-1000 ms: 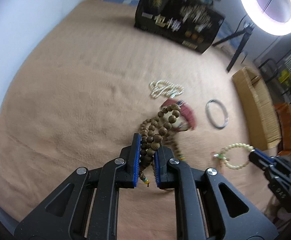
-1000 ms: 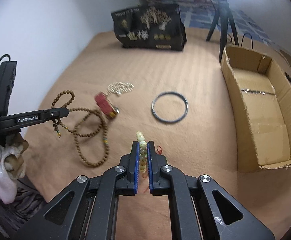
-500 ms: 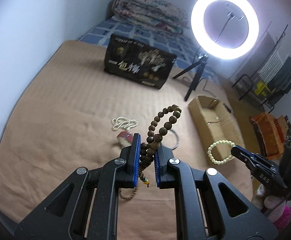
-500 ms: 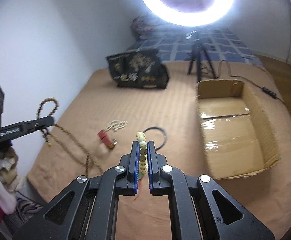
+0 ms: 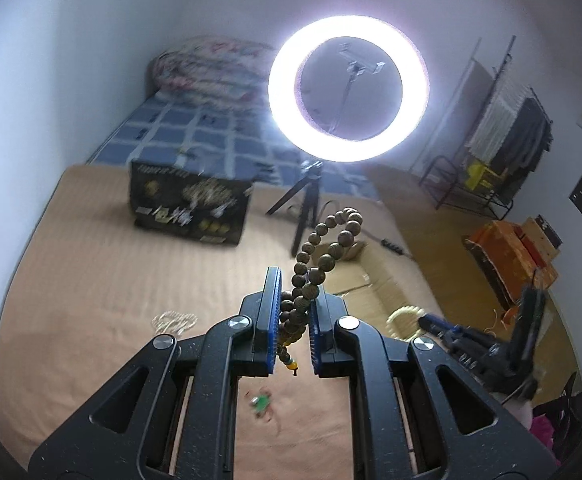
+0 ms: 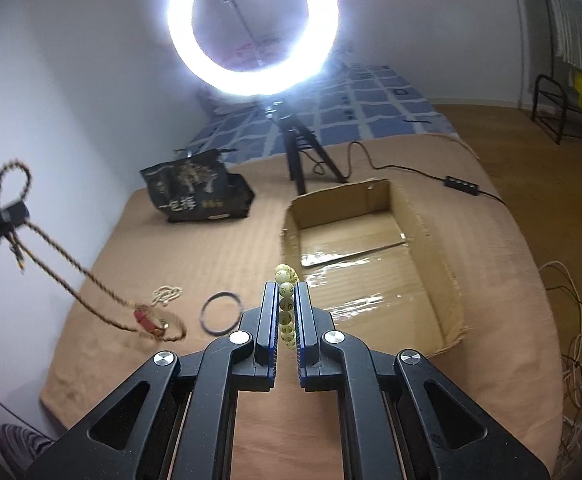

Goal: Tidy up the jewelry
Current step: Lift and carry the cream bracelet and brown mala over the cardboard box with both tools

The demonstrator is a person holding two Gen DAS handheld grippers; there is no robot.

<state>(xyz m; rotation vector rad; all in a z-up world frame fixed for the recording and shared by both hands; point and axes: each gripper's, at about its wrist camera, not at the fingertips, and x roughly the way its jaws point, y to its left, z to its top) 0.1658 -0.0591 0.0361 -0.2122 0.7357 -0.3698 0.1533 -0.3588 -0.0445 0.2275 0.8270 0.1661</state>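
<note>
Ring light glare; perhaps motion-blurred.

Brown wooden beads, a pale yellow bracelet with dark marks, a tan blanket, a blue-and-white checked sheet, a black bag with gold print.

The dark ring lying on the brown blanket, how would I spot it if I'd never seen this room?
Start at the open cardboard box on the tan blanket. Just left of its near corner, flat on the blanket, lies the dark ring. Unlike the pale chain and red charm beside it, it is one plain, rigid black hoop with no beads.
</note>
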